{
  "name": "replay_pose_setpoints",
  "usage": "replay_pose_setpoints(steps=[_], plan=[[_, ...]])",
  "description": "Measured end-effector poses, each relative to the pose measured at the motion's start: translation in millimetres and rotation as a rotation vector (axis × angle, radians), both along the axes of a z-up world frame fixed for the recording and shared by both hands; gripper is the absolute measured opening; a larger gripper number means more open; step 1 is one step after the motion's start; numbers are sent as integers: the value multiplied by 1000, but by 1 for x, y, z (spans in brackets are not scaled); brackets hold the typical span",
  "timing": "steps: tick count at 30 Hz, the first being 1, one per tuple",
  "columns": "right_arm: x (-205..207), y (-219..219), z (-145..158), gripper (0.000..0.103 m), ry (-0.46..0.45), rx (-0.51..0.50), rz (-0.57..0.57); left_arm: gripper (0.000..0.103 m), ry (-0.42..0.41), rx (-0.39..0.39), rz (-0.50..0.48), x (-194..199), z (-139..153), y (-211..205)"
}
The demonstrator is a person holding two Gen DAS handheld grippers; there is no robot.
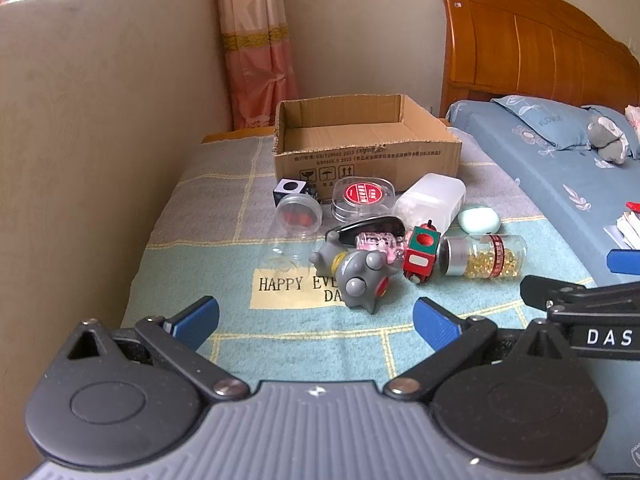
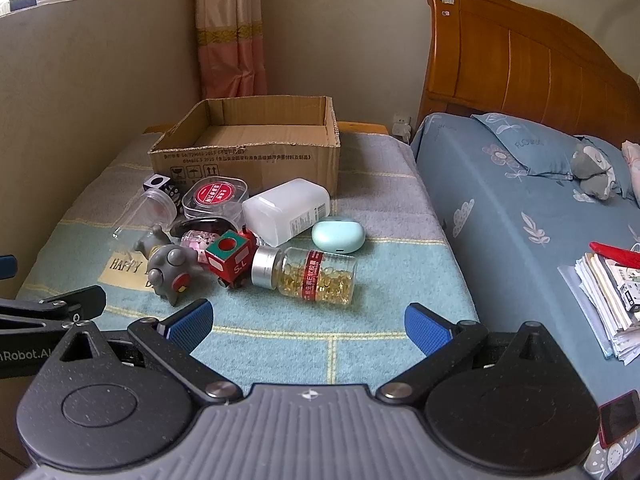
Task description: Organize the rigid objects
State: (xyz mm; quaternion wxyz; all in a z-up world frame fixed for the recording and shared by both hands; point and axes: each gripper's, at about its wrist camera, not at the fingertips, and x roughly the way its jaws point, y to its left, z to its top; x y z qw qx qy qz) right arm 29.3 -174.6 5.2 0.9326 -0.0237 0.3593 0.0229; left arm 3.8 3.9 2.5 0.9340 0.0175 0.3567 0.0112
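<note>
A cluster of small objects lies on a blanket-covered table in front of an empty cardboard box (image 1: 360, 148) (image 2: 256, 148). It holds a grey toy figure (image 1: 356, 276) (image 2: 168, 268), a red toy block (image 1: 420, 252) (image 2: 230, 258), a capsule bottle (image 1: 484, 256) (image 2: 312, 276), a white bottle (image 1: 432, 200) (image 2: 286, 210), a mint case (image 1: 478, 220) (image 2: 338, 234), a red-lidded clear box (image 1: 362, 196) (image 2: 214, 198) and a clear jar (image 1: 298, 210) (image 2: 154, 204). My left gripper (image 1: 316, 320) and right gripper (image 2: 308, 322) are open and empty, short of the cluster.
A wall runs along the left. A bed (image 2: 520, 208) with a wooden headboard (image 1: 532, 48) borders the table's right side, with a paper stack (image 2: 612, 300) on it. The right gripper's side shows at right in the left wrist view (image 1: 592, 308).
</note>
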Motion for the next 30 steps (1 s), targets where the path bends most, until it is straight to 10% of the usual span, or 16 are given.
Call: replay_pose_setpoints(steps=[30], plan=[[42,-7,-31,103,21,47,29,102,37,-43,-114,34,-27,4]])
